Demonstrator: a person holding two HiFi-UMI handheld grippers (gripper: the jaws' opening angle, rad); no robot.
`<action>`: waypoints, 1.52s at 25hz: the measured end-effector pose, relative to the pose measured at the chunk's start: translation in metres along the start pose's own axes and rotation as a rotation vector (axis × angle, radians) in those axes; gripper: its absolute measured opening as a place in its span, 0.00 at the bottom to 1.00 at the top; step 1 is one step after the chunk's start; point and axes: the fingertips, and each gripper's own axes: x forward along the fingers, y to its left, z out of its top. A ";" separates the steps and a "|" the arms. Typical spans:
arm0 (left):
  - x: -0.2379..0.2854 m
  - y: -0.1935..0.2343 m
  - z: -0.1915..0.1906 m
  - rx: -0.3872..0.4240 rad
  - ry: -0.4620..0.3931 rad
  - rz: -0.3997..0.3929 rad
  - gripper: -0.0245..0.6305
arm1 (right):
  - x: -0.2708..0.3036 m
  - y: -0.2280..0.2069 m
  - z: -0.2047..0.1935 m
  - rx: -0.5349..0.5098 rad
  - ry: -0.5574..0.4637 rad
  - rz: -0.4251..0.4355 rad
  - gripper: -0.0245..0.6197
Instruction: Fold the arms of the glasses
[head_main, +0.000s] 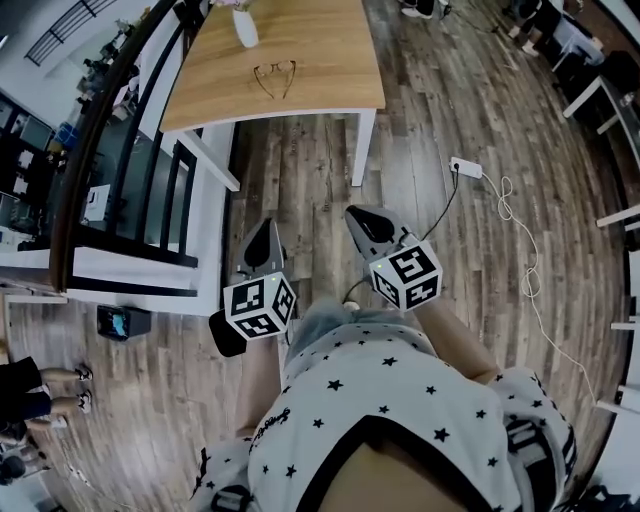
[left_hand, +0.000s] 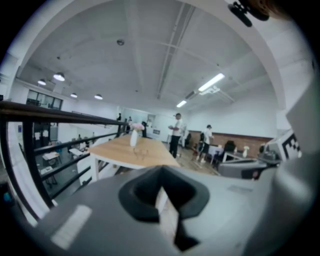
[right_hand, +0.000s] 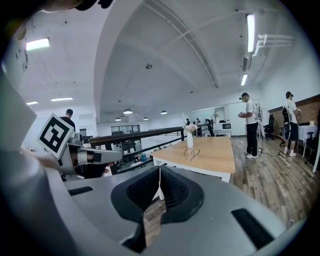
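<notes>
The left gripper (head_main: 266, 226) has its jaws pressed together with nothing between them; in its own view the two tips (left_hand: 161, 171) meet in a thin seam. The right gripper (head_main: 353, 213) is pressed together and empty as well, and its tips (right_hand: 159, 170) also meet in its own view. Both grippers hang side by side in front of the person's star-print shirt (head_main: 400, 400), over the wooden floor (head_main: 300, 190). They are tilted slightly downward and well short of the table (head_main: 330, 60).

On the floor to the right, a white power strip (head_main: 466, 167) lies beside the table's near right leg, and a white cable trails away from it. A black railing (head_main: 110, 150) runs along the left.

The glasses (head_main: 274, 78) lie on the table about midway between its left and right edges, a little in from the near edge. Their arms are unfolded and nothing touches them. Both gripper views show them as a small shape (right_hand: 191, 154) on the tabletop (left_hand: 141, 150). A white vase (head_main: 245, 28) with pale flowers stands just beyond the glasses and slightly to their left. Past the table's right side, several people (right_hand: 248, 125) stand far off in the room.
</notes>
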 end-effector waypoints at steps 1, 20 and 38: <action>-0.002 0.002 0.000 -0.004 0.000 0.005 0.05 | -0.001 0.000 -0.001 0.005 0.001 0.004 0.07; 0.022 0.030 -0.010 -0.055 0.025 0.053 0.05 | 0.046 -0.013 -0.001 0.019 0.032 0.059 0.07; 0.157 0.079 0.034 -0.076 0.037 -0.016 0.05 | 0.171 -0.070 0.044 0.013 0.035 0.064 0.07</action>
